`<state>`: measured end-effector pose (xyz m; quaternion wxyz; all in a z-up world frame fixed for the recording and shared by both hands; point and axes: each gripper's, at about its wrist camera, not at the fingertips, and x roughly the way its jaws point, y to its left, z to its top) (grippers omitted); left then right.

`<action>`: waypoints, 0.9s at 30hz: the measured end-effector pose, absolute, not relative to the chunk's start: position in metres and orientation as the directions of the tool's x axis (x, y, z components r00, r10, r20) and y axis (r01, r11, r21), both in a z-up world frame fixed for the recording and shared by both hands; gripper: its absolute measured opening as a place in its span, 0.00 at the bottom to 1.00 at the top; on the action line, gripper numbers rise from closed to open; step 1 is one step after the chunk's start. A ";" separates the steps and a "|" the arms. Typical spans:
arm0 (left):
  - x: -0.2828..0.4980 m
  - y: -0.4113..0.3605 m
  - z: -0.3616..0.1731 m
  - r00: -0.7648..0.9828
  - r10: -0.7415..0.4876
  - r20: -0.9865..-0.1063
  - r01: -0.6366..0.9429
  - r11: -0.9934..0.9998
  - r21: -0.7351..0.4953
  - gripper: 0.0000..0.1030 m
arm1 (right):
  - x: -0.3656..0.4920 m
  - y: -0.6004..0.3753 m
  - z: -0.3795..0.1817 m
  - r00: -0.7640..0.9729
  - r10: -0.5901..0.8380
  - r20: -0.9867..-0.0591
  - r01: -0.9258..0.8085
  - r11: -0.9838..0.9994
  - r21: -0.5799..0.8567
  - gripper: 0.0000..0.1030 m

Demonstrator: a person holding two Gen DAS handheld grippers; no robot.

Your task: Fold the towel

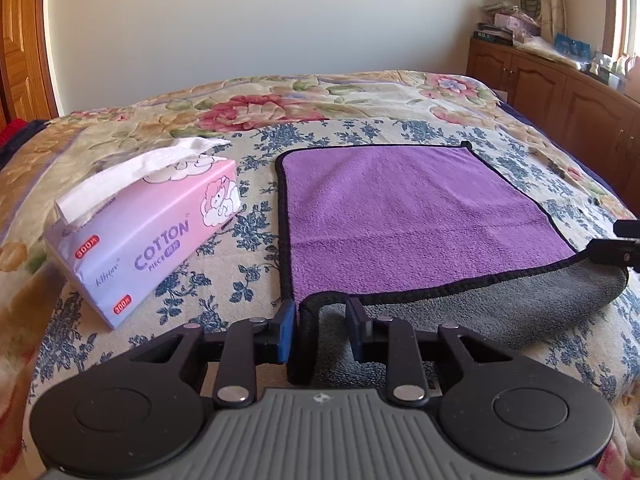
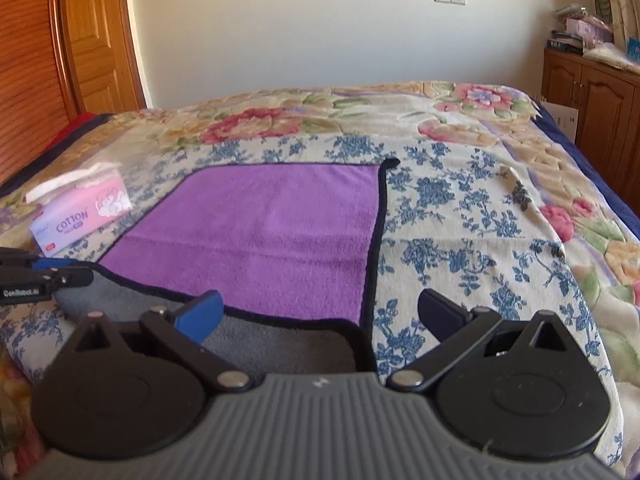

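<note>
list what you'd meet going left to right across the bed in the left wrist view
tissue box → left gripper at the towel's near left corner → purple towel → right gripper at the right edge

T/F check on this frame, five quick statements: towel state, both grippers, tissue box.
1. The towel lies purple side up with its near edge turned over to show grey. True.
2. The left gripper is shut tight on the towel. False: its fingers stand apart, with the near-left towel corner in the gap between them.
3. The right gripper is wide open. True; it sits over the near-right towel corner.
4. The tissue box sits on top of the towel. False: it rests on the bedspread, left of the towel and apart from it.
5. The towel is already folded in half. False: only the near edge is turned over.
</note>
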<state>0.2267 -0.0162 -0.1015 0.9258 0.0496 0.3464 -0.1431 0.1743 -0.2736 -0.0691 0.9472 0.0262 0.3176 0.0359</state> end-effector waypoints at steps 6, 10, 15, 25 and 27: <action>0.225 -0.017 -0.102 0.713 -0.235 -0.661 0.305 0.952 -0.009 0.28 | 0.177 -0.276 -0.074 0.764 0.105 -0.636 -0.056 0.994 0.097 1.00; 0.225 -0.017 -0.103 0.711 -0.237 -0.662 0.305 0.952 -0.013 0.26 | 0.180 -0.280 -0.076 0.738 0.127 -0.662 -0.054 0.990 0.130 1.00; 0.224 -0.018 -0.104 0.710 -0.235 -0.664 0.307 0.952 -0.008 0.26 | 0.183 -0.281 -0.079 0.709 0.157 -0.688 -0.066 0.986 0.156 0.86; 0.224 -0.017 -0.105 0.708 -0.237 -0.665 0.305 0.952 -0.014 0.21 | 0.184 -0.283 -0.079 0.682 0.193 -0.706 -0.093 0.980 0.179 0.66; 0.224 -0.016 -0.105 0.709 -0.241 -0.663 0.307 0.952 -0.019 0.15 | 0.185 -0.286 -0.078 0.681 0.193 -0.707 -0.088 0.979 0.182 0.58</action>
